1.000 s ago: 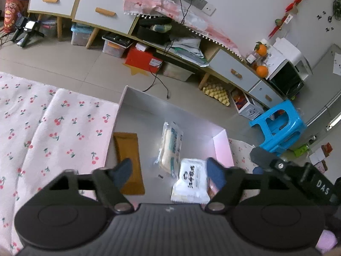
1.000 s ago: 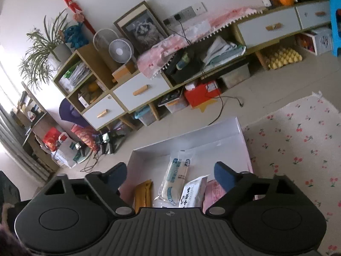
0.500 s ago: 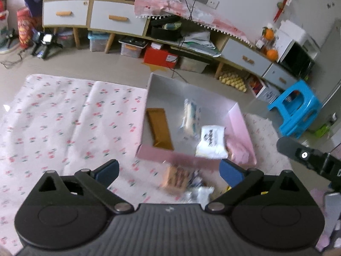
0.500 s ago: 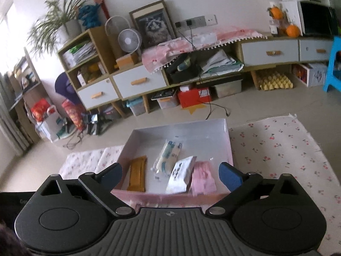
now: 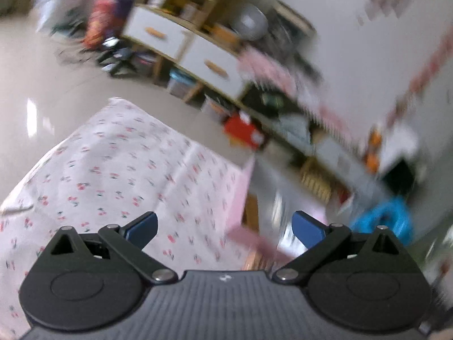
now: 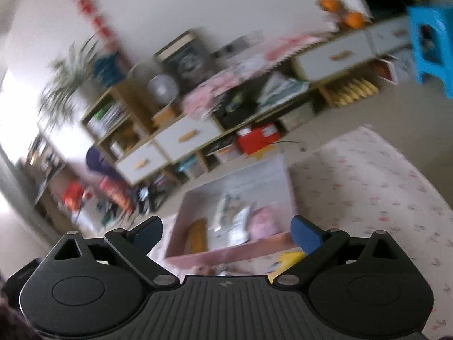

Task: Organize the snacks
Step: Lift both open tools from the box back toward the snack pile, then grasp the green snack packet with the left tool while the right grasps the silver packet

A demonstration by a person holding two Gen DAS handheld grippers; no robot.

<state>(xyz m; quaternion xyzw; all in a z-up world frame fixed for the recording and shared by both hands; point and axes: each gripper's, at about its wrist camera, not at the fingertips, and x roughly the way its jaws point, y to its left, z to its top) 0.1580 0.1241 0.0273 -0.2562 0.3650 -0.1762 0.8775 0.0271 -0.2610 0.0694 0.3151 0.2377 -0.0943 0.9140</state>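
While both views are smeared by blur, the room still reads: a low wooden cabinet (image 6: 195, 138) with white drawers runs along the far wall, a red box (image 6: 256, 138) sits beneath it, and a blue stool (image 6: 430, 45) stands at the right edge. On the floor a cherry-print cloth (image 5: 119, 167) lies spread, and the pink-walled box (image 6: 226, 252) rests on it. Nothing stands between either gripper and the box.

Only the right wrist view looks down into the box, where a brown packet (image 6: 198, 236), a white packet (image 6: 239, 226) and a pink packet (image 6: 264, 223) lie side by side; a yellow packet (image 6: 286, 259) lies on the cloth just outside the near wall. From the left wrist view the box shows only as a blurred pink corner (image 5: 252, 240), with mostly cloth ahead.

Left gripper (image 5: 225, 226) has its blue pads spread wide, with nothing between them. Right gripper (image 6: 226, 232) is likewise spread wide, gripping nothing and touching nothing
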